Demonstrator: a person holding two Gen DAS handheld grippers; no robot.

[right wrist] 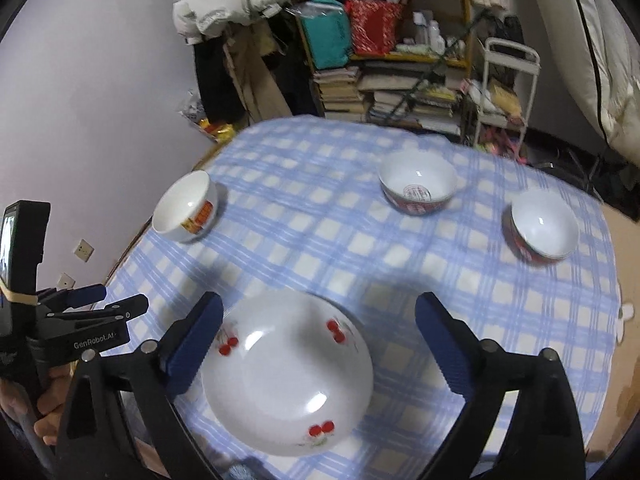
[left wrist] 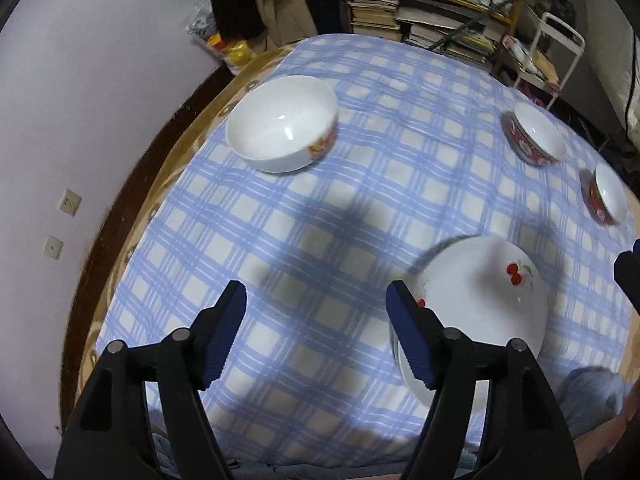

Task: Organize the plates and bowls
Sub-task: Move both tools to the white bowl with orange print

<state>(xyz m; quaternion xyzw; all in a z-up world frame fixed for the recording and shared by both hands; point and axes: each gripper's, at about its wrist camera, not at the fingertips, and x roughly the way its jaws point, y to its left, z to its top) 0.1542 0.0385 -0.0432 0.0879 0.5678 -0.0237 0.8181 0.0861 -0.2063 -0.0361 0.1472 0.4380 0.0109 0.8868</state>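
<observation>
Both tongs (left wrist: 316, 304) (right wrist: 318, 316) wide open, prob. empty

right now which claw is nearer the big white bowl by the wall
Left. The left claw hangs open with the big white bowl ahead of it; the right claw is over the cherry plates, further off.

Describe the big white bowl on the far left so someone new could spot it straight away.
Start at the blue checked tablecloth and follow its left edge, beside the lilac wall. The white bowl stands there alone, upright and empty. Its outside is white with one orange-red patch, whereas the two bowls on the right have red-patterned outsides.
</observation>
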